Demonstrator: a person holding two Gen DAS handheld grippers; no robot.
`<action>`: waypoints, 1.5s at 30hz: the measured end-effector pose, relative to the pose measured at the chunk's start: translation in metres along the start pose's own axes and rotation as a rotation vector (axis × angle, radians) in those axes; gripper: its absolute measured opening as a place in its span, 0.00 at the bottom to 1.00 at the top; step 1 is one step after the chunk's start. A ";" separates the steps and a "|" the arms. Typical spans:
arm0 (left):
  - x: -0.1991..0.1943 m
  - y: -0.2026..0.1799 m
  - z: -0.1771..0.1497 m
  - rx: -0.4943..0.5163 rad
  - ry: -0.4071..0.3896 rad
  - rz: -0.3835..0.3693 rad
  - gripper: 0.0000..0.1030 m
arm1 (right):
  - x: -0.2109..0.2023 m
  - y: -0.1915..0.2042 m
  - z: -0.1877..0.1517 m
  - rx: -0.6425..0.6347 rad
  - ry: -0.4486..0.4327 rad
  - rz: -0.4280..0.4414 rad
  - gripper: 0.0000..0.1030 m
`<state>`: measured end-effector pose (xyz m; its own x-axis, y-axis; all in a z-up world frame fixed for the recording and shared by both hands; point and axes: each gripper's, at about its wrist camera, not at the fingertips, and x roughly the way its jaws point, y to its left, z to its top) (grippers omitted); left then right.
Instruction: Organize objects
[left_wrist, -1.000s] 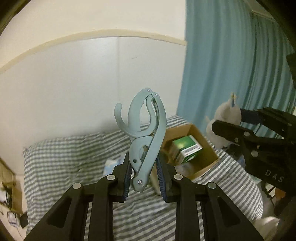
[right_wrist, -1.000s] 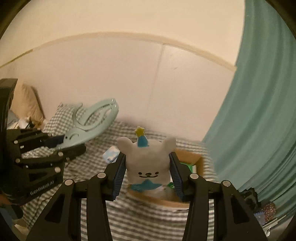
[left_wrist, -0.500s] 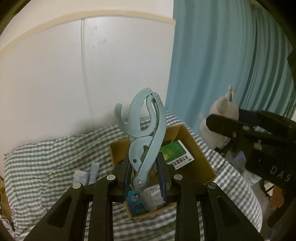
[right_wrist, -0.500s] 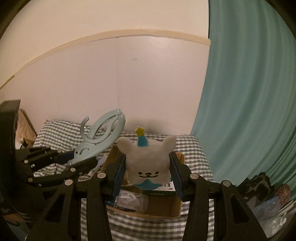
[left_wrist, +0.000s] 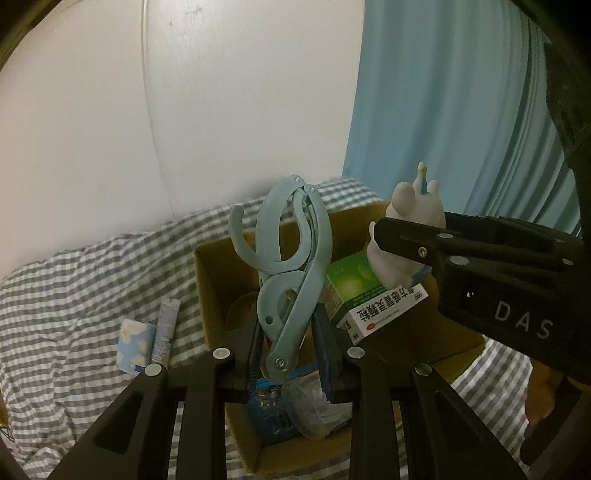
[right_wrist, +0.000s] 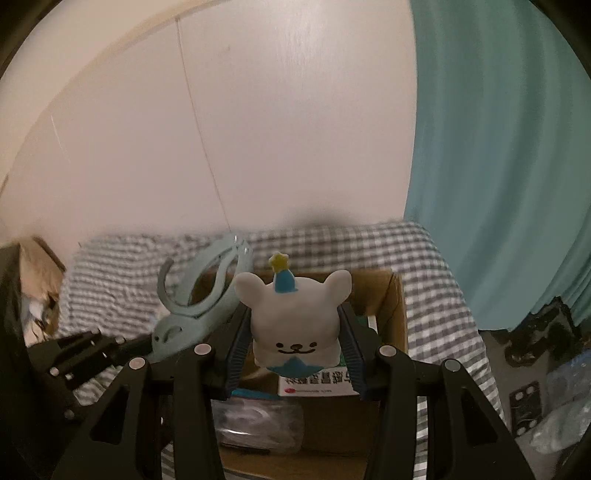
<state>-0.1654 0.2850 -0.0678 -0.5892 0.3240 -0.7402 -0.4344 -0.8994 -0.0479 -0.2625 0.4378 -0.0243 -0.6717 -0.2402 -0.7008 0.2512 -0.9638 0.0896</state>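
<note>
At left centre of the left wrist view, your left gripper (left_wrist: 291, 354) clamps the light, rigid folding hanger (left_wrist: 291, 266) near its lower pivot; the hook could snag. Right of centre, your right gripper (right_wrist: 291, 350) squeezes the soft bear toy (right_wrist: 293, 317). Both now hover over the cardboard box (left_wrist: 210, 273), nearer than before.

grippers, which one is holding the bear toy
The right gripper: the white bear toy sits between its fingers. The left gripper holds the pale blue folding hanger.
</note>
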 end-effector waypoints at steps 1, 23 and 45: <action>0.003 0.001 0.000 0.001 0.005 -0.002 0.25 | 0.002 -0.001 0.000 0.000 0.011 -0.002 0.44; -0.094 0.072 -0.008 -0.103 -0.108 0.130 0.93 | -0.089 0.024 -0.012 0.045 -0.120 -0.054 0.77; -0.190 0.256 -0.079 -0.285 -0.192 0.350 1.00 | -0.107 0.225 -0.033 -0.123 -0.196 0.059 0.91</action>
<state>-0.1110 -0.0304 0.0079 -0.7932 0.0124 -0.6088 -0.0001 -0.9998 -0.0203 -0.1111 0.2502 0.0473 -0.7730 -0.3247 -0.5450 0.3687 -0.9290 0.0306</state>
